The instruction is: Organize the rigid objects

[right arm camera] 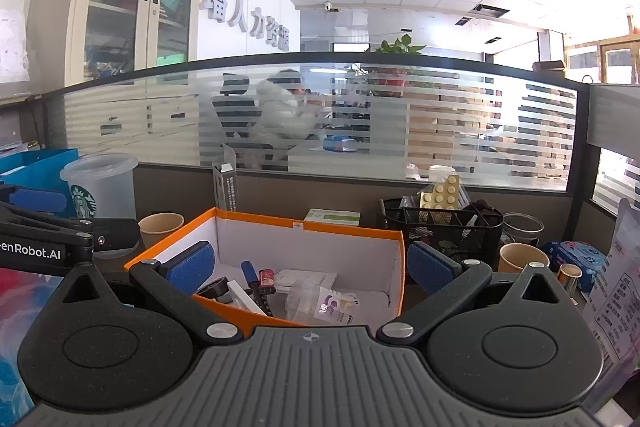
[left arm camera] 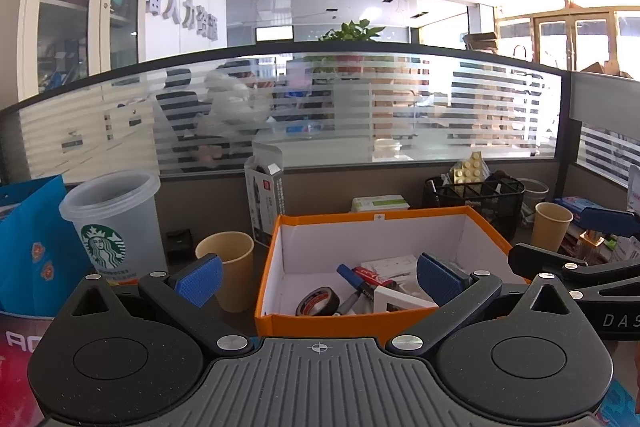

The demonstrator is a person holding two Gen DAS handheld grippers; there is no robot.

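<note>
Dark desk (left arm camera: pixel 240 319) bounded at the rear by a striped glass partition, with an open orange box (left arm camera: pixel 320 323) standing near its middle. To the left of the box stand a tan paper cup (left arm camera: pixel 230 267), a translucent plastic cup with a green logo (left arm camera: pixel 116 227) and a blue paper bag (left arm camera: pixel 36 247); an upright opened carton (left arm camera: pixel 262 203) and a flat white-and-green packet (left arm camera: pixel 380 203) stand behind the box. To the right stand a black mesh organiser (right arm camera: pixel 444 227), a second tan paper cup (right arm camera: pixel 522 258), a grey mesh cup (right arm camera: pixel 522 227) near the partition, and a blue printed pack (right arm camera: pixel 576 259).
</note>
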